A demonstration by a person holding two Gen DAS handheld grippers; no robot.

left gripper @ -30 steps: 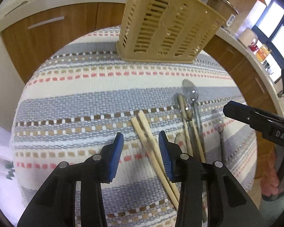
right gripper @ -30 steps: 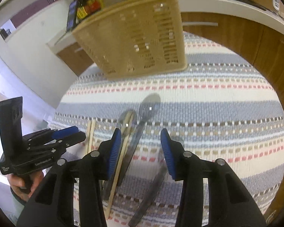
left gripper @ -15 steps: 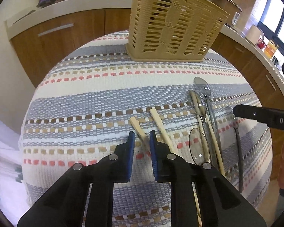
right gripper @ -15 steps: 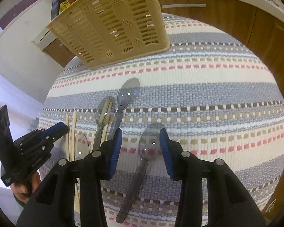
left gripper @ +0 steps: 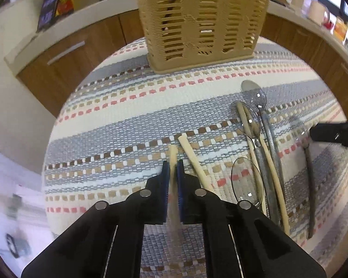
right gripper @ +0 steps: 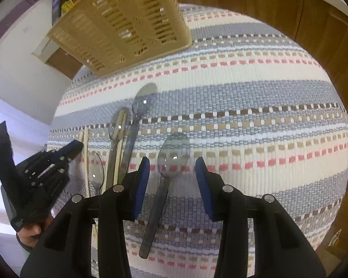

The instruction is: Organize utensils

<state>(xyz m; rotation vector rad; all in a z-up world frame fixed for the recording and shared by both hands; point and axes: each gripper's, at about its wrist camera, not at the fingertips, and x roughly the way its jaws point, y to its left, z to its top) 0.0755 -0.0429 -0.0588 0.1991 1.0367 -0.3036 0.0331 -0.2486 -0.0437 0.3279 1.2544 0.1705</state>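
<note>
Left gripper (left gripper: 171, 171), low centre of its frame: jaws clamped on one wooden chopstick (left gripper: 173, 154), its tip poking out ahead. Its mate (left gripper: 192, 159) lies just right on the striped cloth (left gripper: 127, 125). Right gripper (right gripper: 170, 173): jaws spread wide, straddling a clear plastic spoon (right gripper: 171, 159) lying flat. Upper frame, the slotted beige utensil basket (left gripper: 201, 23) stands upright on the desk.
</note>
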